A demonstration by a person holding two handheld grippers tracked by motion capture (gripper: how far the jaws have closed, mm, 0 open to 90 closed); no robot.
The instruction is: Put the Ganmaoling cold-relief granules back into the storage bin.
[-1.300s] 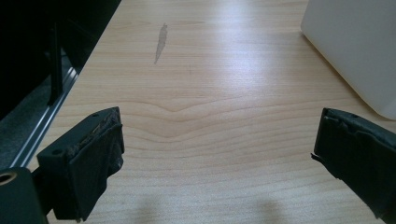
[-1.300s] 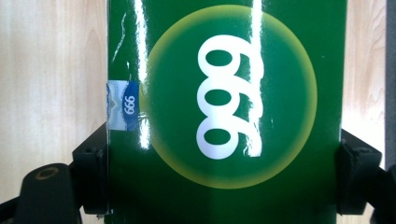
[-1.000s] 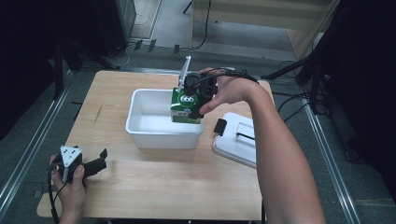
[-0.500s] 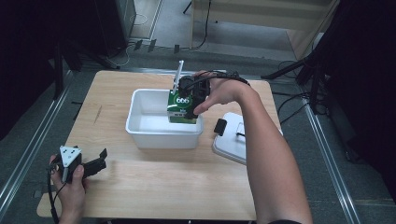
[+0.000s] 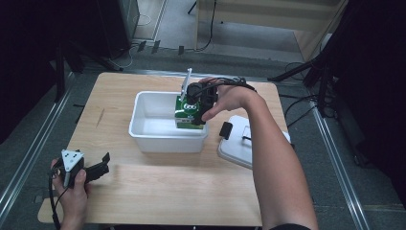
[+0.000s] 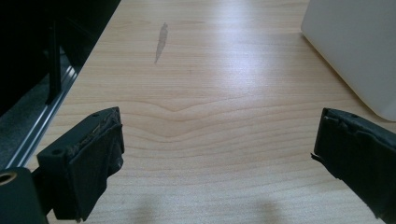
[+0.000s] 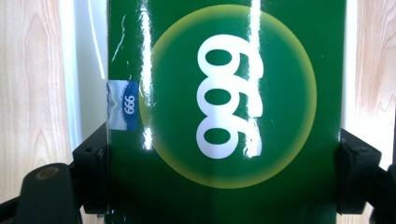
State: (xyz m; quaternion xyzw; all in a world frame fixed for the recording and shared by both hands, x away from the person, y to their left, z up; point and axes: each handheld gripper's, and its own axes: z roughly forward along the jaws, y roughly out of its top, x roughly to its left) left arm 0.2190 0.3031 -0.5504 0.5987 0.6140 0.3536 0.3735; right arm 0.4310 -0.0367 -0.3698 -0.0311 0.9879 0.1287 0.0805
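While pressing on both sides of green carton (image 7: 224, 116), right gripper (image 5: 198, 103) jaws are clamping it, carton sitting between them, inside white bin (image 5: 143, 132) below. White lid (image 5: 239, 143) lying just beside bin. Left gripper (image 6: 219, 154) jaws standing wide apart, nothing between, resting over bare wooden table (image 6: 205, 84), bin wall near one jaw.

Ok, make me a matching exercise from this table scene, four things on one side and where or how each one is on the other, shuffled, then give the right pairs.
Things:
1. green carton
2. white bin
3. white lid
4. left gripper

States:
A. jaws open, low over bare wood at the near left
B. flat on the table, right of the bin
C. clamped between the right gripper's jaws
D. open-topped at the table's middle

Pairs: 1-C, 2-D, 3-B, 4-A
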